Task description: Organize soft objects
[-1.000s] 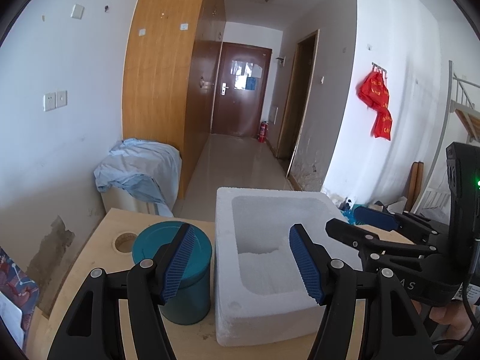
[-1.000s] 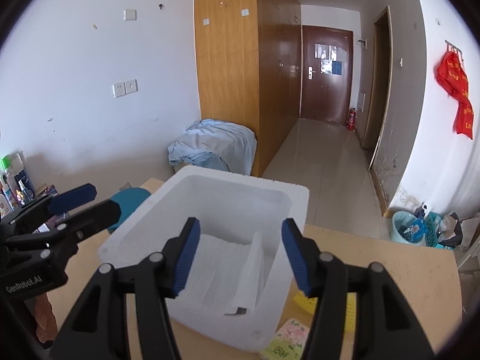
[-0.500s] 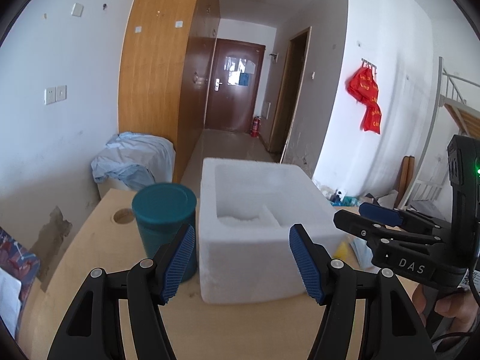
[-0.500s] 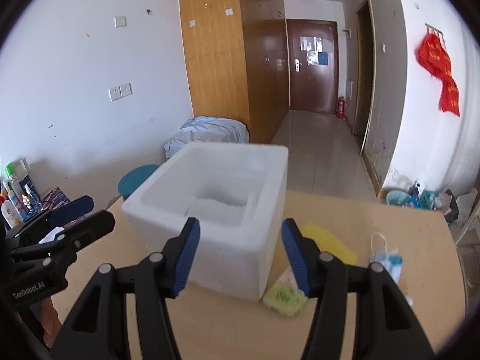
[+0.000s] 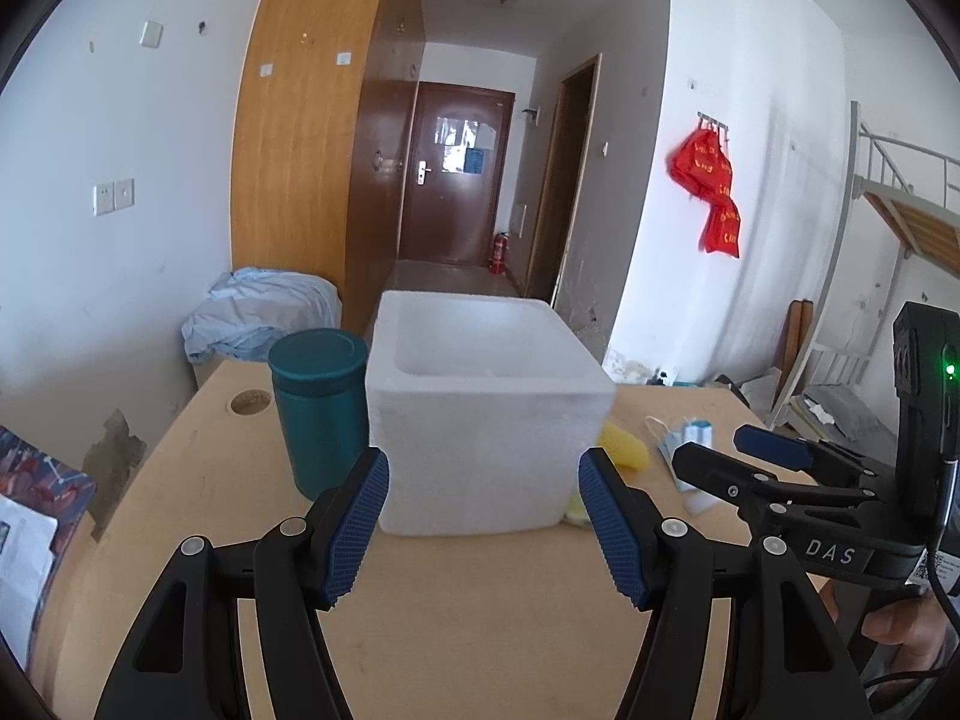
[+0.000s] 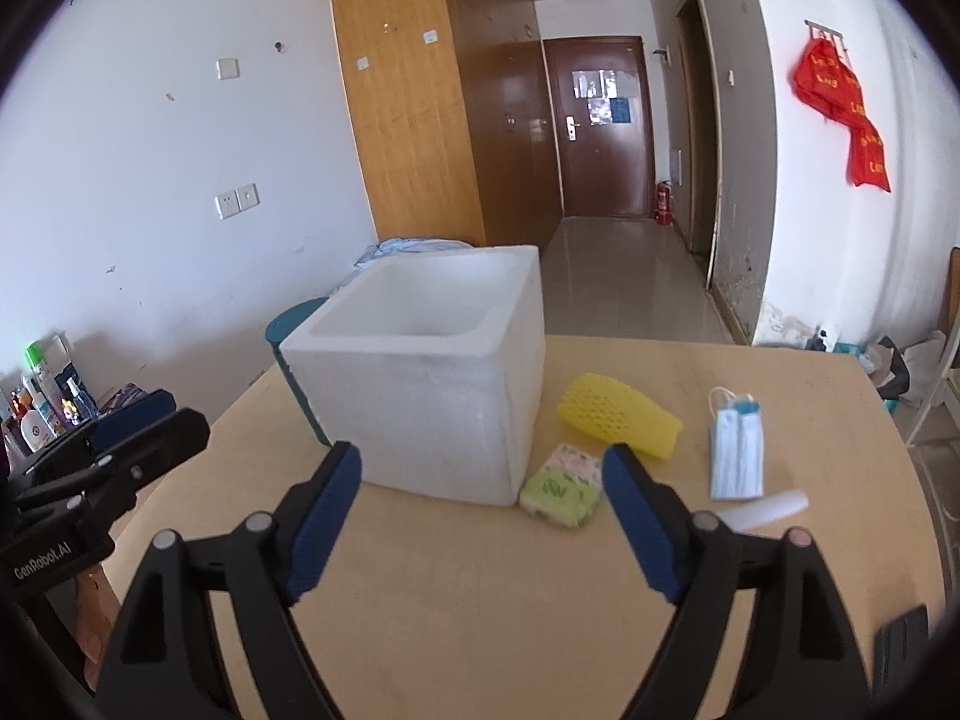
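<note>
A light wooden bench [image 6: 480,600] fills the lower half of both views, with a white foam box [image 6: 432,396] standing near its middle, open at the top; its inside is mostly out of sight from this low angle. In the right wrist view, the right hand-held gripper [image 6: 480,525] reaches in from the bottom edge, its two blue-padded fingers spread wide apart and holding nothing, above bare bench in front of the box. Just to the right of the box lie the soft things — a small green and pink tissue pack [image 6: 562,485] touching or nearly touching the box's lower right corner, a yellow mesh sponge [image 6: 618,423] just behind it, a folded pale blue face mask [image 6: 737,450] further right, and a short white tube-shaped piece [image 6: 762,510] below the mask. In the left wrist view, the left hand-held gripper [image 5: 483,528] also enters from the bottom, fingers wide open and empty, framing the front face of the foam box [image 5: 486,414]. A dark teal lidded canister [image 5: 318,411] stands upright just beside the box on its left, and a round hole [image 5: 251,402] is cut in the bench further left. The yellow sponge [image 5: 624,450] and the face mask [image 5: 684,441] peek out at the box's right. The right gripper's black body — a green light lit on it — shows at the right edge of that frame. Behind the bench a hallway runs to a dark brown door [image 6: 597,126], and red bags [image 6: 846,114] hang on the white wall at upper right.
</note>
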The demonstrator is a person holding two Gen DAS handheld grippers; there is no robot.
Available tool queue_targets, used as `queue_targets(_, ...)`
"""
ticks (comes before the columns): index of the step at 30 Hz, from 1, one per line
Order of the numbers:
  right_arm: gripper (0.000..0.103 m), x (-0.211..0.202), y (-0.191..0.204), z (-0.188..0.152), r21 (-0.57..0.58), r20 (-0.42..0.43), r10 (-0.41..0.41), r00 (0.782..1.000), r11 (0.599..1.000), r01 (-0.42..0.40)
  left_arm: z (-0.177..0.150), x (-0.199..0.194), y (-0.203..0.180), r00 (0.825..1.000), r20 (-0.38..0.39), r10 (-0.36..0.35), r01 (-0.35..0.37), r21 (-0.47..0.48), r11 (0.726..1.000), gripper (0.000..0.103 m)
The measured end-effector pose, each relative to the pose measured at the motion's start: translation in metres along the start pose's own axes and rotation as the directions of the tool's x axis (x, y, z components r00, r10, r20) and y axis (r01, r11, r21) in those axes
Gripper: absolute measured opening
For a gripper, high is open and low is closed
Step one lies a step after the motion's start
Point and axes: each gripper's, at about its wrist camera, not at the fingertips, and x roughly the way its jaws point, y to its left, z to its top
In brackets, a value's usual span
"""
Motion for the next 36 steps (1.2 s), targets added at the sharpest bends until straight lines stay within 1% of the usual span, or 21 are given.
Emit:
queue_targets(3, 0.091, -0.012, 0.0, -0.007, 0.004, 0.014, -0.001, 1.0, 1.0, 0.001, -0.009, -0.012, -0.005, 1.0, 0.008, 0.001, -0.001, 0.005, 1.0, 0.067)
queue_targets(6, 0.092, -0.024, -0.001, -0.015, 0.004, 0.023, -0.005, 1.0, 1.0, 0.005, -0.016, -0.021, -0.011, 1.0, 0.015, -0.002, 0.002, 0.011, 1.0, 0.076)
queue_targets(7, 0.095, -0.027, 0.0, -0.018, 0.004, 0.022, -0.002, 1.0, 1.0, 0.002, -0.019, -0.025, -0.013, 1.0, 0.021, 0.001, -0.001, 0.013, 1.0, 0.078)
queue_targets(8, 0.098, -0.03, 0.0, -0.021, 0.009, 0.02, 0.003, 1.0, 1.0, -0.003, -0.022, -0.03, -0.015, 1.0, 0.025, 0.0, 0.0, 0.012, 1.0, 0.079)
queue_targets(9, 0.099, -0.034, 0.002, -0.025, 0.013, 0.02, 0.007, 1.0, 1.0, -0.007, -0.024, -0.032, -0.015, 1.0, 0.025, -0.004, 0.004, 0.012, 1.0, 0.079)
queue_targets(12, 0.099, -0.045, 0.005, -0.034, 0.008, 0.032, -0.012, 0.999, 1.0, 0.012, -0.031, -0.042, -0.019, 1.0, 0.028, -0.011, 0.01, 0.022, 1.0, 0.083)
queue_targets(18, 0.1, -0.068, 0.006, -0.051, 0.019, 0.054, -0.053, 0.997, 0.998, 0.052, -0.045, -0.061, -0.027, 0.999, 0.039, -0.029, 0.027, 0.042, 0.999, 0.085)
queue_targets(27, 0.1, -0.1, 0.013, -0.076, 0.03, 0.079, -0.082, 0.993, 0.996, 0.08, -0.069, -0.086, -0.044, 0.996, 0.046, -0.072, 0.068, 0.075, 0.995, 0.086)
queue_targets(32, 0.1, -0.12, 0.015, -0.091, 0.031, 0.097, -0.098, 0.99, 0.995, 0.095, -0.081, -0.101, -0.049, 0.994, 0.054, -0.092, 0.088, 0.069, 0.994, 0.086)
queue_targets(36, 0.1, -0.136, 0.016, -0.099, 0.027, 0.115, -0.127, 0.985, 0.992, 0.125, -0.089, -0.114, -0.057, 0.992, 0.069, -0.11, 0.104, 0.079, 0.991, 0.086)
